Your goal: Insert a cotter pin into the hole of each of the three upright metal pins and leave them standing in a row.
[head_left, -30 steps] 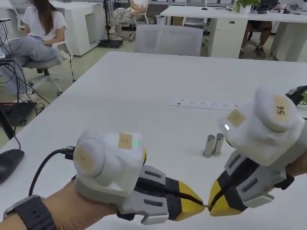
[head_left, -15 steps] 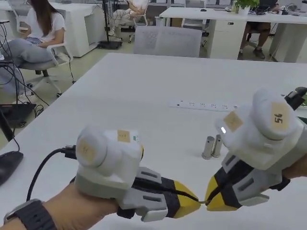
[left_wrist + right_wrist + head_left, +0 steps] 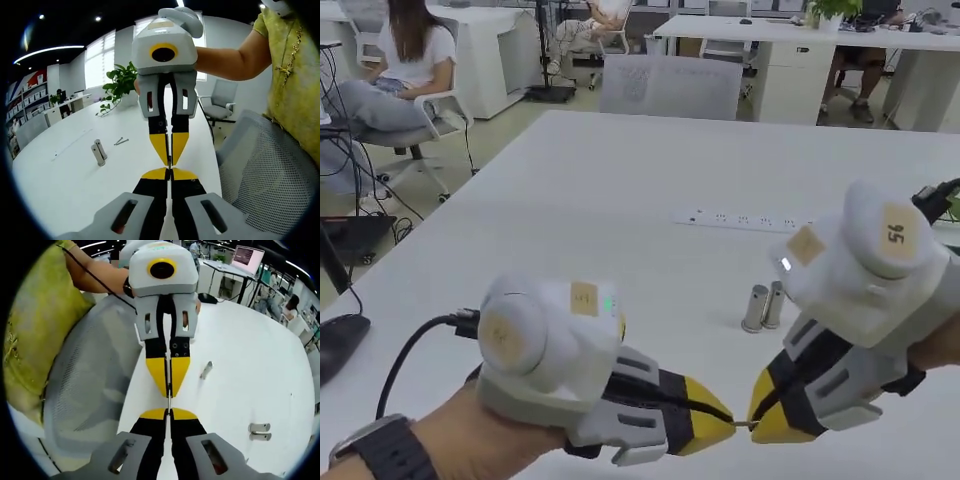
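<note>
Cotter pin [image 3: 744, 425] is pinched from both ends, above the tabletop [image 3: 620, 200] near its near edge, by left hand-held gripper [image 3: 715, 420] and right hand-held gripper [image 3: 767, 418], probably to re-grip it for insertion. Two upright metal pins [image 3: 766, 305] stand touching beyond.

Bright even indoor light, soft shadows, strong fisheye bending, slightly soft focus

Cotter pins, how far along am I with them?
Early, it seems. Two metal pins stand side by side; whether they are pinned is too small to tell. In hand: one cotter pin pinched between the left gripper and right gripper tips. Still to do: a third metal pin apart, spare cotter pins lying loose.
</note>
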Action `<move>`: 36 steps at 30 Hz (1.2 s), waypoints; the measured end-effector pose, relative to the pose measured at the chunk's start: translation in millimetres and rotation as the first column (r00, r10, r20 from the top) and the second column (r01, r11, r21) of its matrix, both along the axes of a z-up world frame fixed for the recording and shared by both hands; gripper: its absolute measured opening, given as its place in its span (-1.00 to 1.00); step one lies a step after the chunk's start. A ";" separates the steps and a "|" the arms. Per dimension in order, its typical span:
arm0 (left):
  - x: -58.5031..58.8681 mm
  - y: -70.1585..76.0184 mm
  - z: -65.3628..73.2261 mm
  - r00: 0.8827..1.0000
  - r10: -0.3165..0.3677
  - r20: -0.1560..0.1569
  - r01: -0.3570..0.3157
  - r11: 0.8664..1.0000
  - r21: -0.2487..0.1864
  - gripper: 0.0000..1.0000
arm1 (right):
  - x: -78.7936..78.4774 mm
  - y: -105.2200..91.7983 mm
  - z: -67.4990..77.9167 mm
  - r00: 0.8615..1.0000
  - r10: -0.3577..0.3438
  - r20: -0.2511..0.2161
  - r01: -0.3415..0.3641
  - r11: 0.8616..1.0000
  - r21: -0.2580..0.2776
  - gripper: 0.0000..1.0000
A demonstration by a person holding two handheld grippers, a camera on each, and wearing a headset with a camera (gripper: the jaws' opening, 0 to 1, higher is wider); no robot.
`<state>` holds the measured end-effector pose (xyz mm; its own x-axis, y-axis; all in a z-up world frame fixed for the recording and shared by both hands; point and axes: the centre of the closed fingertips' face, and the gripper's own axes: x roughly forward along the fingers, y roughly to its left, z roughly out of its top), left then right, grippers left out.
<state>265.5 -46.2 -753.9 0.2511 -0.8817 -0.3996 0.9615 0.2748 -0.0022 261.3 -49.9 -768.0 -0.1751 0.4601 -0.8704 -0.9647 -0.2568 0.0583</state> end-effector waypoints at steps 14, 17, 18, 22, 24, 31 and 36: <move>6.2 0.5 0.0 0.998 0.002 0.059 -0.003 1.000 0.019 -1.00 | 7.2 2.6 -1.2 0.999 -0.004 0.054 0.003 1.000 0.004 -0.96; 8.0 0.8 2.3 0.998 0.007 0.069 -0.008 1.000 0.010 -1.00 | 9.0 3.1 -0.1 0.998 -0.010 0.062 0.009 1.000 0.004 -0.97; 8.0 0.6 2.8 0.998 0.007 0.070 -0.007 1.000 0.009 -1.00 | 9.3 3.1 0.2 0.998 -0.010 0.066 0.009 1.000 0.002 -0.97; 7.6 0.7 4.7 0.997 0.006 0.072 -0.006 1.000 0.001 -0.90 | 10.8 3.9 -0.3 0.997 -0.019 0.074 0.019 1.000 0.000 -0.97; 7.4 1.5 4.3 0.998 0.012 0.065 -0.012 1.000 -0.003 -0.87 | 11.4 4.1 -0.3 0.997 -0.021 0.078 0.021 1.000 0.001 -0.97; 12.2 8.3 7.6 0.996 0.057 0.066 -0.055 0.998 -0.020 -0.54 | 11.2 4.5 -1.2 0.996 -0.032 0.078 0.032 0.999 0.001 -0.97; 25.2 26.9 8.0 0.989 0.135 0.057 -0.133 0.991 -0.024 -0.33 | 11.8 5.9 -0.6 0.996 -0.043 0.082 0.042 0.999 0.007 -0.97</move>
<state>290.7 -19.3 -746.0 0.3899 -0.8460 -0.3636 0.9146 0.4016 0.0462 273.1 -44.0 -768.6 -0.0832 0.4701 -0.8787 -0.9762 -0.2157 -0.0230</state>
